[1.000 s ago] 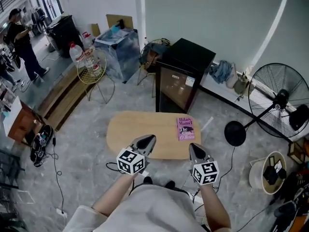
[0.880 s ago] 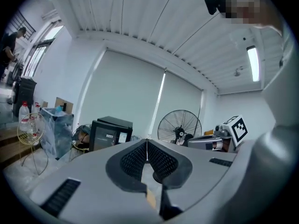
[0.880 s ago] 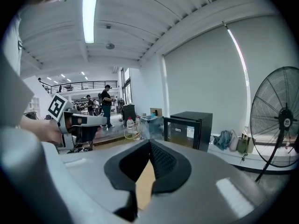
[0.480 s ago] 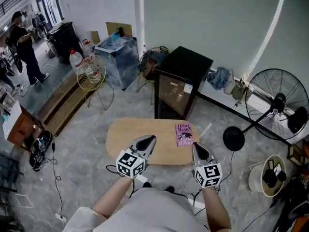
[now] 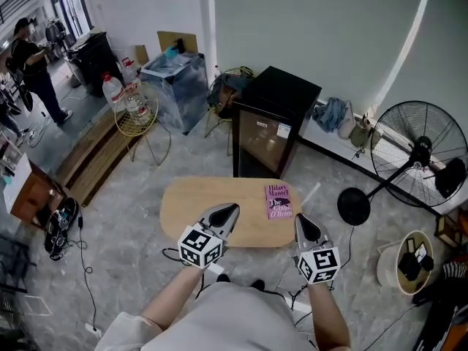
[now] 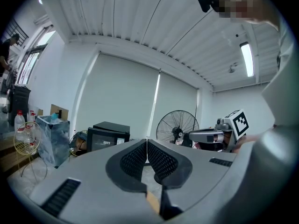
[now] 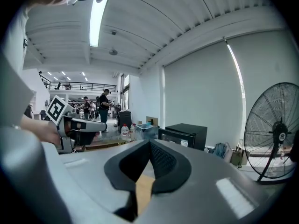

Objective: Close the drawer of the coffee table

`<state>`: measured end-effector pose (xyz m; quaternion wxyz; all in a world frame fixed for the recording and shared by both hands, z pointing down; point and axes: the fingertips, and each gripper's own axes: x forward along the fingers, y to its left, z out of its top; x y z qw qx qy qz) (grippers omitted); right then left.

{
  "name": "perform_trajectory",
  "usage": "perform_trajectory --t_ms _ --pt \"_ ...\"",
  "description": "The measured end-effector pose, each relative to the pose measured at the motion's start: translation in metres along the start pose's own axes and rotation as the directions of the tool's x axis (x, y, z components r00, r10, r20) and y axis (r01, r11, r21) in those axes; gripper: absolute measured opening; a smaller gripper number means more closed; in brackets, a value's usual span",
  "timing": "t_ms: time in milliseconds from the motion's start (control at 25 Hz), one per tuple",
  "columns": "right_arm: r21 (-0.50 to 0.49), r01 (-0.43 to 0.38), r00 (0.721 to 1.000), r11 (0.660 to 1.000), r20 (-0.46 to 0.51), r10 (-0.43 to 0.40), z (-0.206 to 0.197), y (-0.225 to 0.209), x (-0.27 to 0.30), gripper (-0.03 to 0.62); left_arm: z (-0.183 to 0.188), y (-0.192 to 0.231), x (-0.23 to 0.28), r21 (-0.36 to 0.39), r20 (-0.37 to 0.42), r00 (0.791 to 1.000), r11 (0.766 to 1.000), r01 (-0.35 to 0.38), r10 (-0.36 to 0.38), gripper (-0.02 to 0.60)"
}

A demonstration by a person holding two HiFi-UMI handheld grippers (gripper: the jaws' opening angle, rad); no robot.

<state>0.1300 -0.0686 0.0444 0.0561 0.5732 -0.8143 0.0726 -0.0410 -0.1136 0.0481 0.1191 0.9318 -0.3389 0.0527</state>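
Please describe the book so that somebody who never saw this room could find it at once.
A low oval wooden coffee table stands before a black cabinet. The book lies flat near the table's right end. It is the only thing on the top, and its cover is pink-purple.

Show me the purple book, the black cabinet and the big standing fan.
Purple paperback book [image 5: 278, 200]: head view, middle of its cover.
Black box-shaped cabinet [image 5: 281, 88]: head view, its top panel.
Black round standing fan [image 5: 422, 152]: head view, hub of its cage.
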Motion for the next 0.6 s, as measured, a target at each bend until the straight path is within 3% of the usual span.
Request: perform_trajectory --t_ms 600 --pt "0.005 -0.014 1.0 1.0 -0.004 0.014 -0.0003 0.0004 0.0018 0.011 0.0032 0.0008 0.0061 -0.002 0.006 1.0 1.0 0.005 -0.005 0.012"
